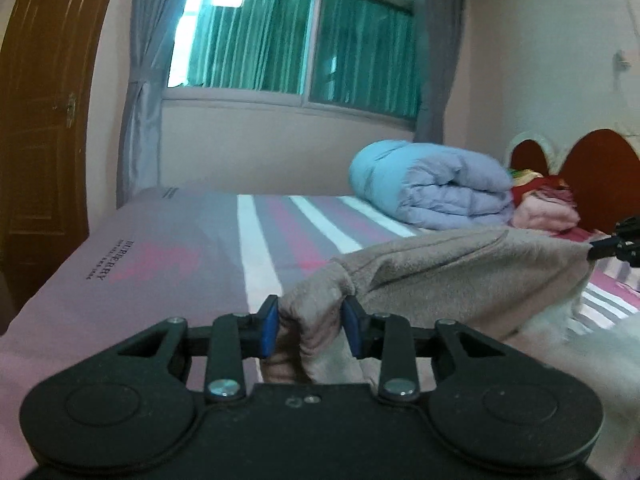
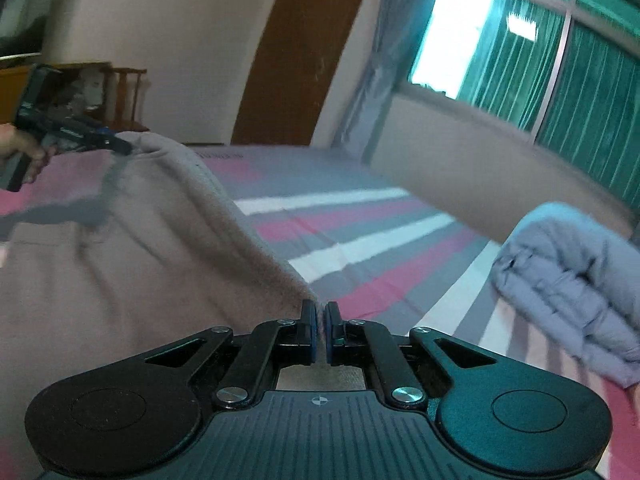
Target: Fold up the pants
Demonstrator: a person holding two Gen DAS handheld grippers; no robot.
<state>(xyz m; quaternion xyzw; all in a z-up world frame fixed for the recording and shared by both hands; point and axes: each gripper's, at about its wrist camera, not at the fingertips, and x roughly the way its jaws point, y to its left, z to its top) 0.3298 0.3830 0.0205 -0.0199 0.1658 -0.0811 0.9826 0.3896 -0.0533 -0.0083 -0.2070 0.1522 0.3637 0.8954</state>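
Note:
Beige fleece pants (image 1: 460, 276) are stretched in the air above a striped bed. My left gripper (image 1: 310, 330) is shut on a thick bunch of the beige fabric, its blue pads (image 1: 269, 332) pressing both sides. In the right wrist view my right gripper (image 2: 320, 332) is shut on a thin corner of the pants (image 2: 132, 256), which spread away to the left. The other gripper shows in each view: my right one (image 1: 600, 249) at the far right edge of the cloth, my left one (image 2: 120, 145) at the upper left, held by a hand (image 2: 20, 148).
The bed (image 1: 180, 264) has a pink, grey and white striped sheet. A rolled blue-lilac duvet (image 1: 432, 184) and pink folded items (image 1: 544, 212) lie by the red headboard (image 1: 592, 180). A window with grey curtains (image 1: 288, 36) and a brown door (image 1: 44, 120) stand behind.

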